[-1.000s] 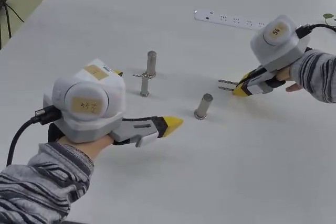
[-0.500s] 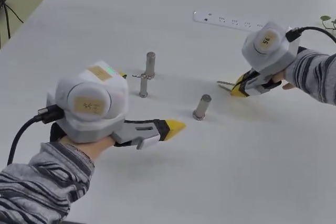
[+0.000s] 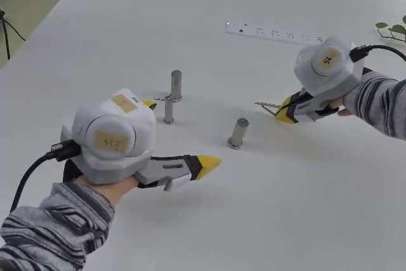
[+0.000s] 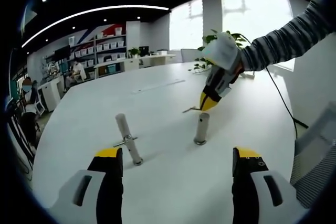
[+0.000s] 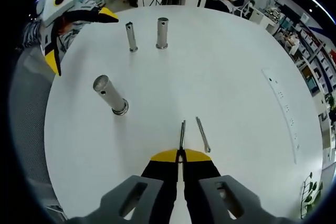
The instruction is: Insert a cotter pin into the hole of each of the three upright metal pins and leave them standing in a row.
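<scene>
Three upright metal pins stand on the white table: a thick one (image 3: pixel 176 85), a thin one (image 3: pixel 169 110) with a cotter pin (image 3: pixel 161 99) through its hole, and a thick one (image 3: pixel 238 133) apart to the right. My left gripper (image 3: pixel 179 132) is open beside the thin pin (image 4: pixel 134 153), its yellow fingertips (image 4: pixel 109 153) wide apart and holding nothing. My right gripper (image 3: pixel 283 117) is shut on a cotter pin (image 5: pixel 182 134), which points toward the lone pin (image 5: pixel 111 96) and stays well short of it. Close beside it lies what looks like a second cotter pin (image 5: pixel 202 134).
A white power strip (image 3: pixel 273 32) lies along the far side of the table. A plant's leaves (image 3: pixel 393 28) show at the right edge. Each gripper trails a black cable (image 3: pixel 32 172). Open tabletop stretches in front of the pins.
The head view has shifted a little. My right gripper has tilted and dipped slightly with its cotter pin; the left gripper and the three pins hold their places.
</scene>
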